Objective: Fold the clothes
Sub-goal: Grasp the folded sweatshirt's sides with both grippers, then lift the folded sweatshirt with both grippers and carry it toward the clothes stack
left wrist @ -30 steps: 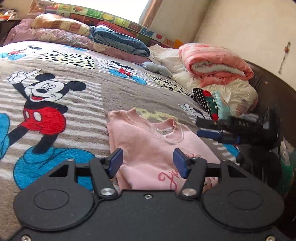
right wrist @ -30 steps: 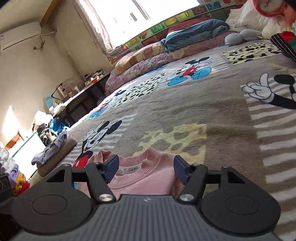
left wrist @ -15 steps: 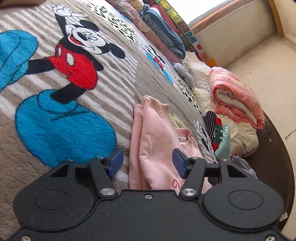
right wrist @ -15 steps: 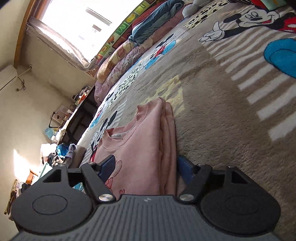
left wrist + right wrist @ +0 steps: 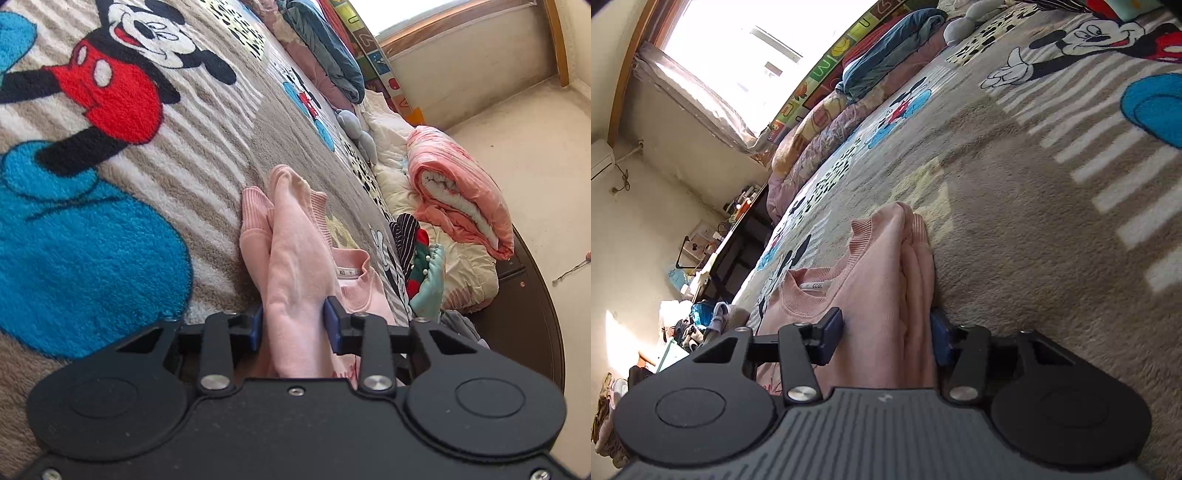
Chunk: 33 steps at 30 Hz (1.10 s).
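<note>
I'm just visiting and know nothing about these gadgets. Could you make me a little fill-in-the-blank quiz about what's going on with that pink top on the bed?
1. The left gripper is closed on a bunched fold of the ____ sweatshirt.
2. The sweatshirt lies on a blanket printed with a cartoon ____.
3. The right gripper has its pads on either side of the sweatshirt's stacked ____ edge.
4. At the neckline a small white ____ shows.

Missing words: pink; mouse; folded; label

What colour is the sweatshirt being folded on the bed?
Pale pink sweatshirt, with ribbed collar; clearest in the right wrist view.
</note>
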Each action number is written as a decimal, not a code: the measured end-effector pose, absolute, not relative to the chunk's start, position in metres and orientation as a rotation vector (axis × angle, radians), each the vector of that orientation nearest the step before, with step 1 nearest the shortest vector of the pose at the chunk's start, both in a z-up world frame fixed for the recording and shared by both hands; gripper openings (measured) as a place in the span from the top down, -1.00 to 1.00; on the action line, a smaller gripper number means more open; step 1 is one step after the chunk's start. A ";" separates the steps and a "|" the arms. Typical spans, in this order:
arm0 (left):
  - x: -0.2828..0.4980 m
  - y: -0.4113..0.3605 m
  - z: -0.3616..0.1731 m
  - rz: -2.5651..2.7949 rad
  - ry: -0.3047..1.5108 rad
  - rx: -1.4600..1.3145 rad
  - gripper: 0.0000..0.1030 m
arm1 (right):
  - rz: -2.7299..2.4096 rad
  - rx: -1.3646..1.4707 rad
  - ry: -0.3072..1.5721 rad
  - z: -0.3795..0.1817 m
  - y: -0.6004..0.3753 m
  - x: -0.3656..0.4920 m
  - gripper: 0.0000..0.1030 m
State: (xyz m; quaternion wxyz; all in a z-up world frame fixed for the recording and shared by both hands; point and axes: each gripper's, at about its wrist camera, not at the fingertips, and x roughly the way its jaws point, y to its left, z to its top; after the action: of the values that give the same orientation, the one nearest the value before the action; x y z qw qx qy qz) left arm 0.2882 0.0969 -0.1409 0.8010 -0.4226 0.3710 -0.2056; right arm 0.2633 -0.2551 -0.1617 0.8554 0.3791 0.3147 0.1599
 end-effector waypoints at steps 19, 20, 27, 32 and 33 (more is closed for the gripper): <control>0.258 0.193 -0.115 -0.328 0.669 -0.970 0.05 | 0.372 0.985 0.638 -0.150 -0.197 0.288 -0.30; 0.257 0.194 -0.117 -0.320 0.677 -0.958 0.05 | 0.368 0.990 0.640 -0.154 -0.197 0.286 -0.30; 0.255 0.196 -0.127 -0.276 0.718 -0.881 0.14 | 0.413 0.825 0.678 -0.157 -0.169 0.286 -0.37; 0.266 0.194 -0.136 -0.322 0.727 -0.947 0.69 | 0.437 0.786 0.707 -0.158 -0.152 0.295 0.25; 0.268 0.196 -0.135 -0.331 0.723 -0.967 0.71 | 0.450 0.807 0.712 -0.158 -0.151 0.297 0.47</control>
State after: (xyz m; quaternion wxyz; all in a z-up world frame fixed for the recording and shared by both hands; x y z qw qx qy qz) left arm 0.2681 0.1959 -0.1352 0.8103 -0.4527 0.3382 -0.1551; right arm 0.2967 -0.1514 -0.1584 0.8347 0.3812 0.3360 0.2123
